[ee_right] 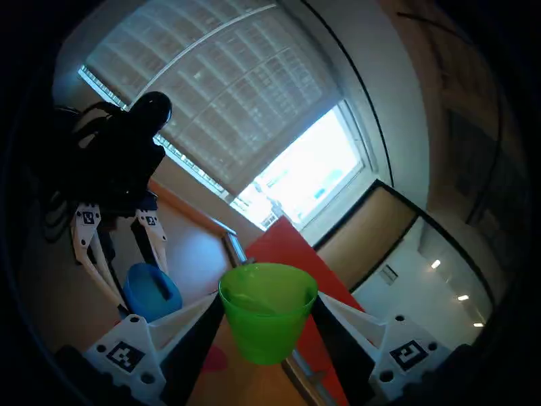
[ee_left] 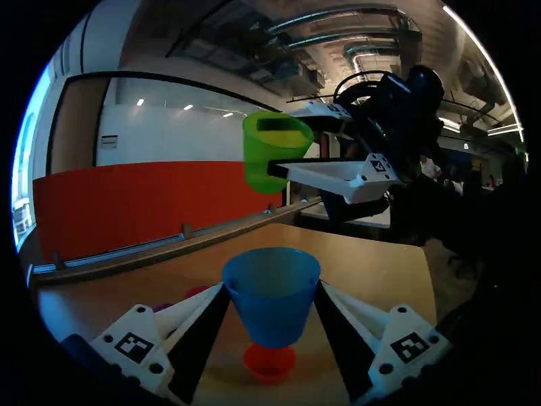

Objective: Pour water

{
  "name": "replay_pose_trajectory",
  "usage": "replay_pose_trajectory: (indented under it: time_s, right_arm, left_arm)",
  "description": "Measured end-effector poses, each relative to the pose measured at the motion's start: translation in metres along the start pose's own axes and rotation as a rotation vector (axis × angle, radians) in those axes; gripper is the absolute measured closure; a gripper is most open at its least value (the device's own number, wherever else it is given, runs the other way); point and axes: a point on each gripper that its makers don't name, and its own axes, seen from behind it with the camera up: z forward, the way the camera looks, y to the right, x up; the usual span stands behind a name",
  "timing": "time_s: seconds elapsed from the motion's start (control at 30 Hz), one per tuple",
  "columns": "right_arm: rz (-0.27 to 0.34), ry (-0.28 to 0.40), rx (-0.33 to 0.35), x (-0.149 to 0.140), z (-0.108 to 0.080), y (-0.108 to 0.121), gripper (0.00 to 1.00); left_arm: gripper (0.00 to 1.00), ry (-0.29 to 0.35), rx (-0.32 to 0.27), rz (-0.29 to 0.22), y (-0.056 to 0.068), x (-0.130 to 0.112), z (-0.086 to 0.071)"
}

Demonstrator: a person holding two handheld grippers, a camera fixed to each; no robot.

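Above the worktop (ee_left: 379,264) | left claw (ee_left: 270,289) clamped on blue cup (ee_left: 272,311), held low and upright | right claw (ee_right: 268,299) gripping green cup (ee_right: 268,331), higher up, apart from blue | step: lining up the pour, I reckon | next: get green rim over blue, tip slowly
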Motion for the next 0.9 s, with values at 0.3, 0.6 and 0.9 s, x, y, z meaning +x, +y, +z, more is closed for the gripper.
replay_pose_trajectory:
  time_s: [0.3,0.6,0.9]
  right_arm:
    - [-0.08,-0.005,0.003,0.003,0.004,0.001,0.1]
    - [-0.145,-0.001,-0.001,0.01,0.007,0.003,0.1]
    - [-0.217,-0.011,-0.003,0.013,0.008,0.005,0.1]
  left_arm:
    - [0.15,0.002,-0.006,0.01,0.003,0.0,0.001]
    - [0.15,0.001,-0.005,0.022,0.005,0.0,0.002]
    - [0.15,0.001,-0.01,0.024,0.007,0.001,0.002]
